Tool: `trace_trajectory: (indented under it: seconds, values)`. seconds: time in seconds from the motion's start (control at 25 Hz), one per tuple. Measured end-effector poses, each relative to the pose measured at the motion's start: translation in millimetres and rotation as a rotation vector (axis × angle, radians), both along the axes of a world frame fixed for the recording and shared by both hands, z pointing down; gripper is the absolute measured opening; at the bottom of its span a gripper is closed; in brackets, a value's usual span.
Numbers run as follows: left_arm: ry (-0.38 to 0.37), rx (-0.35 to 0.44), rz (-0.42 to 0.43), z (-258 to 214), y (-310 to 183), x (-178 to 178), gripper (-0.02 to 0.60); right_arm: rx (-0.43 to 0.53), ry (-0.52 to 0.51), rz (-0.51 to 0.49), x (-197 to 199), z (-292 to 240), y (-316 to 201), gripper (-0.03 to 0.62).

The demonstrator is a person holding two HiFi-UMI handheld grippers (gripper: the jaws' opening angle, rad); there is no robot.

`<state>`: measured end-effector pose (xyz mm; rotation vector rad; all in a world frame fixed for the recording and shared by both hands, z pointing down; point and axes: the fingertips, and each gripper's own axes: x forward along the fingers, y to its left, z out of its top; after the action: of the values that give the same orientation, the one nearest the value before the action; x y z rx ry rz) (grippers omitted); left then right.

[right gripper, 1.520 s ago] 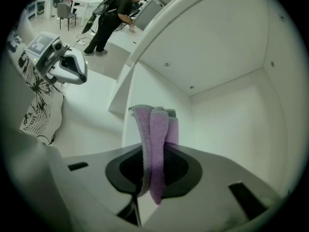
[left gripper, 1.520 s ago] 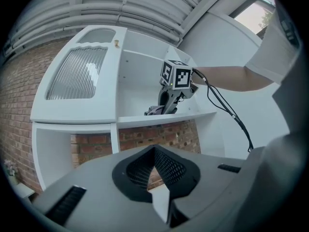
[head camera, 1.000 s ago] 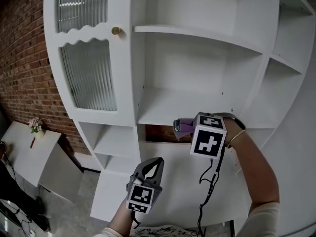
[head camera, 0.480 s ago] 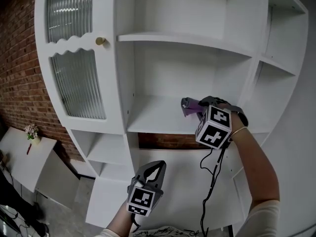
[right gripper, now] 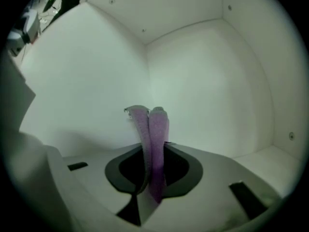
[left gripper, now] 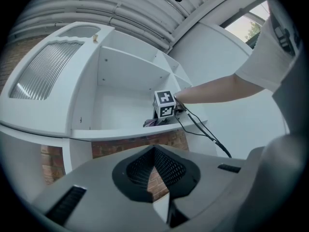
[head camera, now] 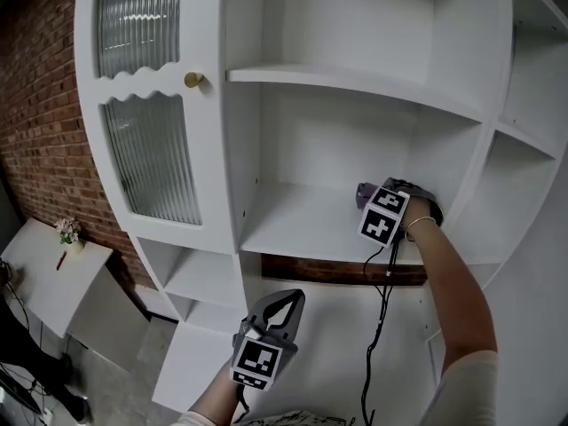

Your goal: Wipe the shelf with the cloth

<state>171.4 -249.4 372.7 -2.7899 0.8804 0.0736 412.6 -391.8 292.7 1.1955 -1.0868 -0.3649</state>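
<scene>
Cloth (right gripper: pixel 154 129): folded, long axis along fingers, pointing at shelf (head camera: pixel 293 224) back corner.
Right gripper (head camera: pixel 371 198): fingers pinch cloth at shelf's right end.
Left gripper (head camera: pixel 286 302): fingers together, below shelf.

We see soft, even light on the white shelf (head camera: pixel 297 224); both gripper views bulge fisheye with black corners, the right one dimmer.
</scene>
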Motion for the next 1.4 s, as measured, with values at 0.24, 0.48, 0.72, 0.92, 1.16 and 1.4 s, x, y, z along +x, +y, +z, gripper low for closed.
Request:
trace_trajectory:
  seconds: [0.24,0.48,0.72,0.92,1.16,1.4]
  values:
    - [-0.014,-0.04,-0.023,15.6,-18.6,-3.4,0.014,-0.023,0.0,0.082,25.3,14.0,-32.5,0.077]
    - [-0.007,-0.074,-0.048,26.2,-28.3,-9.6,0.015,-0.114,-0.038,0.085,25.4,19.8,-29.9,0.077]
    - [-0.04,-0.091,-0.028,35.2,-23.9,-10.0,0.014,-0.164,-0.051,0.078,13.9,24.6,-6.6,0.075]
    - [-0.034,-0.104,-0.032,37.5,-15.8,-17.7,0.014,-0.219,-0.115,0.069,-4.1,26.6,24.3,0.077]
    - [-0.014,-0.118,-0.041,33.9,-5.3,-31.2,0.014,-0.254,-0.112,0.04,-23.2,26.9,65.1,0.076]
    - [-0.031,-0.15,-0.014,39.6,11.7,-40.0,0.014,-0.261,-0.104,0.026,-43.2,28.1,112.4,0.076]
